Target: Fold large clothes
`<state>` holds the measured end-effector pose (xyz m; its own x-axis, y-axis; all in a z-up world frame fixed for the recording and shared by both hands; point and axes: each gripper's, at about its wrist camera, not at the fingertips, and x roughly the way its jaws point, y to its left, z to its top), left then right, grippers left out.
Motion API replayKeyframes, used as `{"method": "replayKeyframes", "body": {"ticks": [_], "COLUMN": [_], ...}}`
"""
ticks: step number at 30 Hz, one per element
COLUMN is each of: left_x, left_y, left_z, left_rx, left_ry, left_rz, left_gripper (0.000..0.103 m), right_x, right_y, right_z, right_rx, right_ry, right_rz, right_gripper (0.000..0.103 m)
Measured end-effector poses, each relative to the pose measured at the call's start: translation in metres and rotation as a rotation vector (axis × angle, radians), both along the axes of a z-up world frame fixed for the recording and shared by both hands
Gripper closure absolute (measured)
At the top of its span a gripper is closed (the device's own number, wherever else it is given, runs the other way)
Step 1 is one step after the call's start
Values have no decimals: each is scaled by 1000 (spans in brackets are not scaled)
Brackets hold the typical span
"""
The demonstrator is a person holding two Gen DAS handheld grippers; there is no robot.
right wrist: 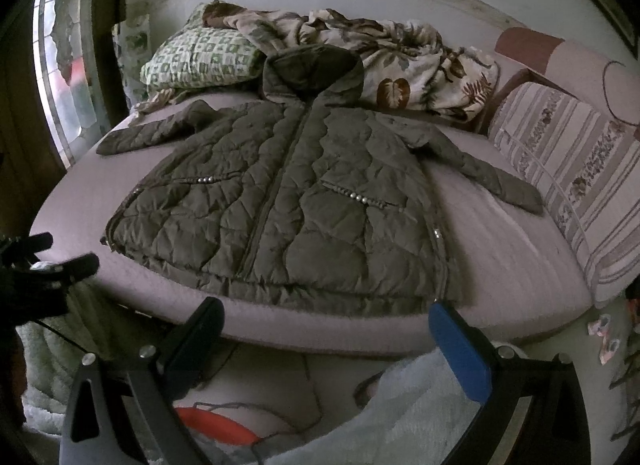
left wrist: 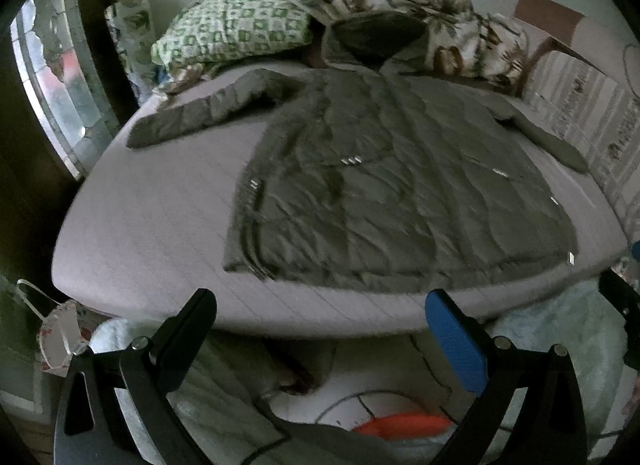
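Both tongs stand wide with nothing between their fingers: the left gripper (left wrist: 320, 325) hangs off the near edge of the bed (left wrist: 132, 233), its black finger on one side and its blue-padded finger on the other, and the right gripper (right wrist: 328, 329) is held the same way at the near edge of the mattress, just short of the coat's hem. An olive quilted hooded coat (right wrist: 288, 201) lies front-up and spread flat across the pinkish sheet, zip closed down the middle, hem toward the cameras, hood (right wrist: 316, 69) resting against the heap at the far end. Its two sleeves are thrown outward, one reaching toward the window (right wrist: 60, 85), the other toward a striped cushion (right wrist: 568, 169) along the side. Small shiny studs line both pockets. Behind the hood sit a green-and-white checked pillow (right wrist: 196, 61) and a crumpled leaf-print blanket (right wrist: 416, 65). From the right wrist view, the left gripper shows dark at the frame's edge, apart from the coat. Pale fluffy fabric (right wrist: 400, 405) and something orange (right wrist: 216, 425) lie below the bed edge
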<state>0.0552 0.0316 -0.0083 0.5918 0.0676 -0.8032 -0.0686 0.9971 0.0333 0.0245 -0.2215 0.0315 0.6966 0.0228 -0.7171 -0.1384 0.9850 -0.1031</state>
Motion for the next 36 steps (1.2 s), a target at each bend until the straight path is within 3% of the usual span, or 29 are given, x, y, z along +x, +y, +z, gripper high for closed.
{"method": "replayKeyframes", "body": {"ticks": [11, 16, 22, 26, 36], "left_x": [49, 83, 134, 172, 244], "left_y": [58, 94, 161, 215, 296], "left_z": [6, 3, -17, -42, -57], "left_rx": [1, -43, -28, -89, -58], "left_ry": [-3, 24, 76, 154, 149], "left_rz": [120, 172, 313, 413, 563], "left_gripper": [0, 0, 0, 0, 0], "right_x": [46, 67, 92, 108, 170], "right_y": [22, 34, 47, 55, 71], "right_z": [13, 16, 16, 12, 2], "right_rx": [-20, -19, -23, -24, 0], "right_ry": [-34, -46, -45, -30, 17], "right_rz": [56, 86, 122, 139, 157], "right_gripper": [0, 0, 0, 0, 0]}}
